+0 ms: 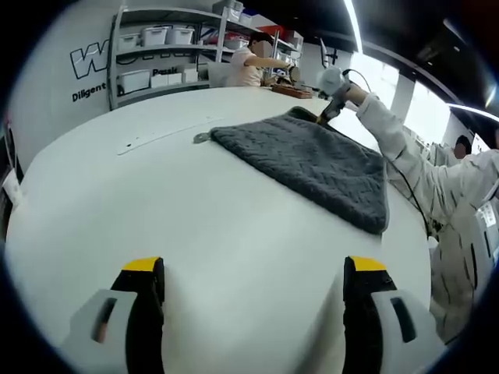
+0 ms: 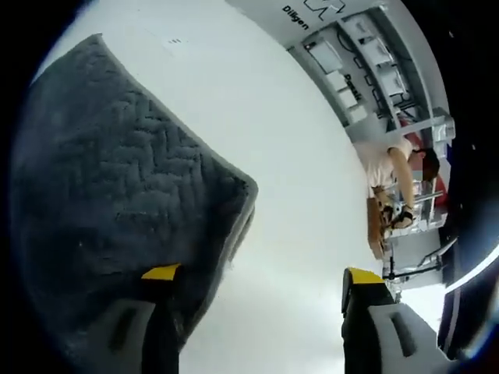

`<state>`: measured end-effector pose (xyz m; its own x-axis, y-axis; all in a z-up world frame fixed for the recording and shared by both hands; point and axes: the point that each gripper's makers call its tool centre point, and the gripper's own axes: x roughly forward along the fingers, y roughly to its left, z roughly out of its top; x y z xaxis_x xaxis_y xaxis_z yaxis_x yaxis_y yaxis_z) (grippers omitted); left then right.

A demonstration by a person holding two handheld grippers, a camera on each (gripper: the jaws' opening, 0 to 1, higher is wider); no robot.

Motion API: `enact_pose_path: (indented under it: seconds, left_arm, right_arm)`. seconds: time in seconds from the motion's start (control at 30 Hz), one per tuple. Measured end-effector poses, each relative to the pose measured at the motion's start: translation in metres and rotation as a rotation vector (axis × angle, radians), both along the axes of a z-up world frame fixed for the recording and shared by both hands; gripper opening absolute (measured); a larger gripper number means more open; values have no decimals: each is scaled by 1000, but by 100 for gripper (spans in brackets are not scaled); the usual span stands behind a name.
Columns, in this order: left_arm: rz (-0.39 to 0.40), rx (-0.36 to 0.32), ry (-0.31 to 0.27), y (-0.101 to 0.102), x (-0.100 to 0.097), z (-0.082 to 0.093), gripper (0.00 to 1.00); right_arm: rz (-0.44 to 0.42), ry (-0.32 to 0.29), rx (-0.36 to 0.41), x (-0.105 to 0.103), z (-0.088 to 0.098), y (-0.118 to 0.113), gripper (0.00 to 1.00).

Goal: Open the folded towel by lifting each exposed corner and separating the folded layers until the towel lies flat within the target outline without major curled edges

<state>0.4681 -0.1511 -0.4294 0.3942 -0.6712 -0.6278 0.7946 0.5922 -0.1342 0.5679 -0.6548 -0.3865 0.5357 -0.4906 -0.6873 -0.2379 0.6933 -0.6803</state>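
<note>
A dark grey quilted towel (image 1: 312, 160) lies folded on the white table (image 1: 156, 202), right of centre in the left gripper view. My left gripper (image 1: 256, 269) hovers open over bare table, well short of the towel's near edge. At the towel's far corner, a white-sleeved arm holds the right gripper (image 1: 331, 109). In the right gripper view the towel (image 2: 109, 195) covers the left side, its stacked layers showing at a corner (image 2: 248, 188). My right gripper (image 2: 261, 276) is open, with one jaw over the towel's edge and the other over bare table.
A thin tape line (image 1: 164, 134) runs across the table left of the towel. Shelves with white bins (image 1: 156, 54) stand behind the table. A person works at a bench (image 1: 253, 66) beyond its far edge. The operator's body (image 1: 460, 234) is at the table's right side.
</note>
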Motion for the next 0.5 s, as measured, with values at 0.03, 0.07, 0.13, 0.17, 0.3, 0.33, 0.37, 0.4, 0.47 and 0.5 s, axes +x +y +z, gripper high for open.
enact_pose_path:
  seconds: [0.03,0.07,0.13,0.17,0.3,0.33,0.37,0.4,0.47,0.5]
  left_arm:
    - [1,-1,-1,0,0,0,94]
    - [0,-2,-3,0,0,1,94]
    - [-1,-3,-4,0,-1,1,94]
    - [-2,-4,-4,0,-1,2,94]
    - [-4,-5,-4,-1,-1,2,94]
    - [-7,-7,-6,-1,-1,3,94]
    - [-7,-9,-6,-1,-1,3,94]
    - [-7,-11,-7,-1,-1,4,94]
    - [-6,-12,-8,-1,-1,4,94]
    - [-7,-12,-8,-1,-1,4,94]
  right_arm:
    - [-13,-19,22,-1,3,2,88]
    - [-19,-30,39,-2,4,4,89]
    - [-26,-43,92,-4,5,11,89]
    - [-40,-53,136,-6,6,17,90]
    - [-72,-96,194,-12,17,23,99]
    - [-75,-97,208,-14,18,26,99]
    - [-78,-102,215,-16,20,28,99]
    - [-72,-115,223,-18,24,31,99]
    - [-48,-132,228,-20,30,38,99]
    - [-31,-136,229,-21,33,41,99]
